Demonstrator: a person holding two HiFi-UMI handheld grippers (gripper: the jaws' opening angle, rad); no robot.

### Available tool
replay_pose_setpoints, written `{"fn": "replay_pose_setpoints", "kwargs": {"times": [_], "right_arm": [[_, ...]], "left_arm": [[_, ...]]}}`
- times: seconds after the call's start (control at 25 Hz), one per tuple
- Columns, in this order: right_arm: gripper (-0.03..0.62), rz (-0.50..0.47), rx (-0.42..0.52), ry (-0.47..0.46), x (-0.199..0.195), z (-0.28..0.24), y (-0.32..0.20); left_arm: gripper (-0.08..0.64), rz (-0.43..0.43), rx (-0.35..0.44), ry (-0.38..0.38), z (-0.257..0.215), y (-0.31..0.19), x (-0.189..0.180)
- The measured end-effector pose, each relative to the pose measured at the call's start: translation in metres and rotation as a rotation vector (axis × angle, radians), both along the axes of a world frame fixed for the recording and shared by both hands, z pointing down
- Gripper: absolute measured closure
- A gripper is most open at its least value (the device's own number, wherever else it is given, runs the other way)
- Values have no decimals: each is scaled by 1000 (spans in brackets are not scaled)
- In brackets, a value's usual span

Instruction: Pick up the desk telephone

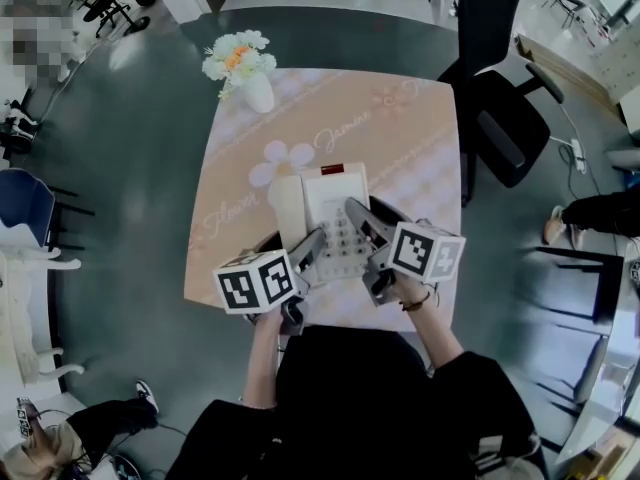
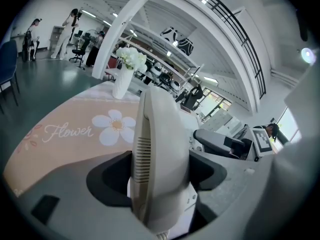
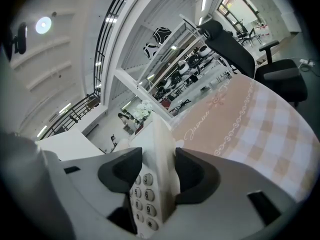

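Note:
A white desk telephone sits at the near middle of a table with a peach flowered cloth. My left gripper is at the phone's left side, shut on the handset, which fills the gap between its dark pads. My right gripper is at the phone's right side. It is shut on the right edge of the phone body, with the keypad just left of the jaws. I cannot tell whether the phone is off the cloth.
A white vase of flowers stands at the table's far left corner. A black office chair is by the table's right side, and a blue chair is at the far left. The near table edge is close to the person's body.

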State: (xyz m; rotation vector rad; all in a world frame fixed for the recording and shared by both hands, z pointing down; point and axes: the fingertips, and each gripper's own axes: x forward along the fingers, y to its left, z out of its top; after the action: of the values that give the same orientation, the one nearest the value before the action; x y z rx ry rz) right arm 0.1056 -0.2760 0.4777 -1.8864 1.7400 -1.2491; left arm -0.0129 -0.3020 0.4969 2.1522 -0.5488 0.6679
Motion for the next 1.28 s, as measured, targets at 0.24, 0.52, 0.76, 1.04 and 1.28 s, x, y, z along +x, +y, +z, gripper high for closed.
{"fn": "replay_pose_setpoints", "kwargs": {"times": [0.24, 0.52, 0.76, 1.04, 1.28], "right_arm": [[399, -6, 45, 16, -3, -24, 7], [400, -12, 88, 27, -7, -44, 18], [402, -19, 116, 35, -9, -58, 20], [402, -28, 159, 57, -12, -79, 25], [403, -34, 187, 66, -16, -94, 28]], "left_arm": [[236, -14, 28, 15, -22, 8, -4], [236, -26, 55, 27, -40, 19, -9], [236, -34, 82, 26, -51, 20, -14], [236, -41, 118, 53, -70, 26, -16], [236, -38, 147, 60, -84, 29, -19]]}}
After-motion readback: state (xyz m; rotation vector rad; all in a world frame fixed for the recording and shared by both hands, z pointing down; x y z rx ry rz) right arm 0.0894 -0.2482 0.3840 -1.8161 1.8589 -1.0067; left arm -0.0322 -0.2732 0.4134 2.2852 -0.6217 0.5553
